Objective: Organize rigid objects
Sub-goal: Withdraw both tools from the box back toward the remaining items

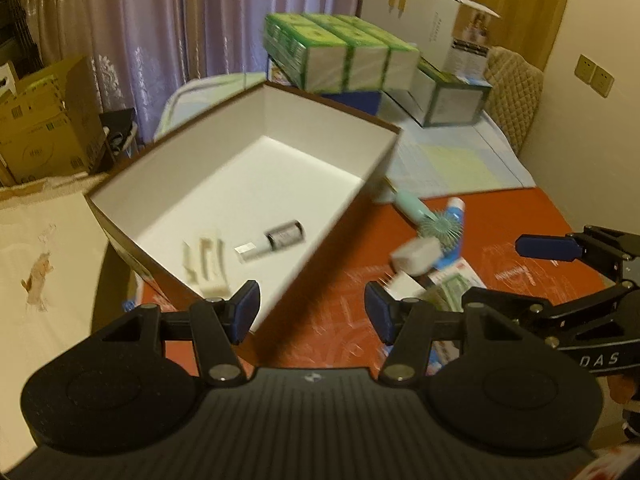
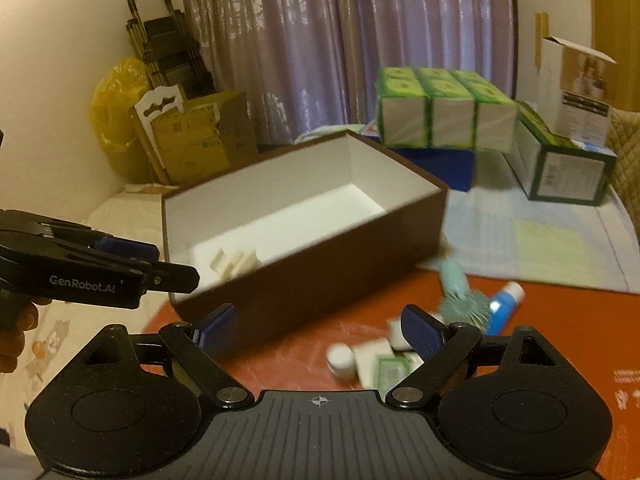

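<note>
A brown box with a white inside (image 1: 224,140) (image 2: 312,264) stands on the red mat (image 1: 500,216). A small bottle (image 1: 282,237) and cream comb-like pieces (image 1: 208,266) (image 2: 234,262) lie in it. To the right of the box lie a teal brush (image 1: 430,222) (image 2: 464,304), a blue tube (image 1: 456,206) (image 2: 506,304), a white block (image 1: 416,256), a white jar (image 2: 341,360) and a green-printed packet (image 1: 452,288) (image 2: 392,372). My left gripper (image 1: 313,314) (image 2: 176,266) hovers open over the box's near corner, holding nothing. My right gripper (image 2: 320,328) is open and holds nothing, above the loose items.
Green-and-white cartons (image 1: 344,52) (image 2: 444,116) are stacked behind the box, with a tall open white carton (image 2: 576,92) beside them. Cardboard boxes (image 1: 48,120) (image 2: 200,140), a yellow bag (image 2: 116,112) and a folded trolley (image 2: 168,44) stand at the left by the curtain.
</note>
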Tool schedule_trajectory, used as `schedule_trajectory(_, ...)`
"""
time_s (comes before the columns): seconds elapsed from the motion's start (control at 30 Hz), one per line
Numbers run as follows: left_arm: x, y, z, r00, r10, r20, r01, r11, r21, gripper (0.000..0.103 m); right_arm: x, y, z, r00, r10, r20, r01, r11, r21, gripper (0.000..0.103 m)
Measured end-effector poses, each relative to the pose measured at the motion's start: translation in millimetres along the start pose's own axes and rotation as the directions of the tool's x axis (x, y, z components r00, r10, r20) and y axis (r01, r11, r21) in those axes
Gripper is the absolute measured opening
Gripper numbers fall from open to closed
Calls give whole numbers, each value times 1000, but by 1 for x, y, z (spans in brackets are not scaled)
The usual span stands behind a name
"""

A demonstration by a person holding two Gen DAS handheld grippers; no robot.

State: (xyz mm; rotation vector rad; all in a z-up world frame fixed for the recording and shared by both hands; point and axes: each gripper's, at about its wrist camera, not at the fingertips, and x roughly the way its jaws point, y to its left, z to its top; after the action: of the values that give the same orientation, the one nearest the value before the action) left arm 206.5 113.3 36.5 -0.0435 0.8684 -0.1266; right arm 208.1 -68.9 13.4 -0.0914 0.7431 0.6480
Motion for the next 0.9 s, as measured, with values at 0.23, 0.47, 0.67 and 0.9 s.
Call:
schedule_trajectory(0.23, 2, -39, -27, 999, -4, -44, 3, 1000, -14, 54, -28, -32, -29, 999, -11, -45, 12, 1000, 14, 86)
schedule_trajectory(0.47, 11, -64, -47, 996, 6, -88, -10, 999, -47, 54, -38, -58, -48, 996, 6, -91, -3, 999, 32, 86)
schedule_trajectory(0.67, 26, -78, -62, 991, 15, -135, -23, 998, -60, 54, -36, -69, -63, 991, 7, -135, -1, 999, 41, 86)
schedule_trajectory(0.9, 53, -88, -74, 984, 4, -179, -18, 997, -72, 54, -31, -82, -77, 986, -13, -164, 24, 997, 67, 86)
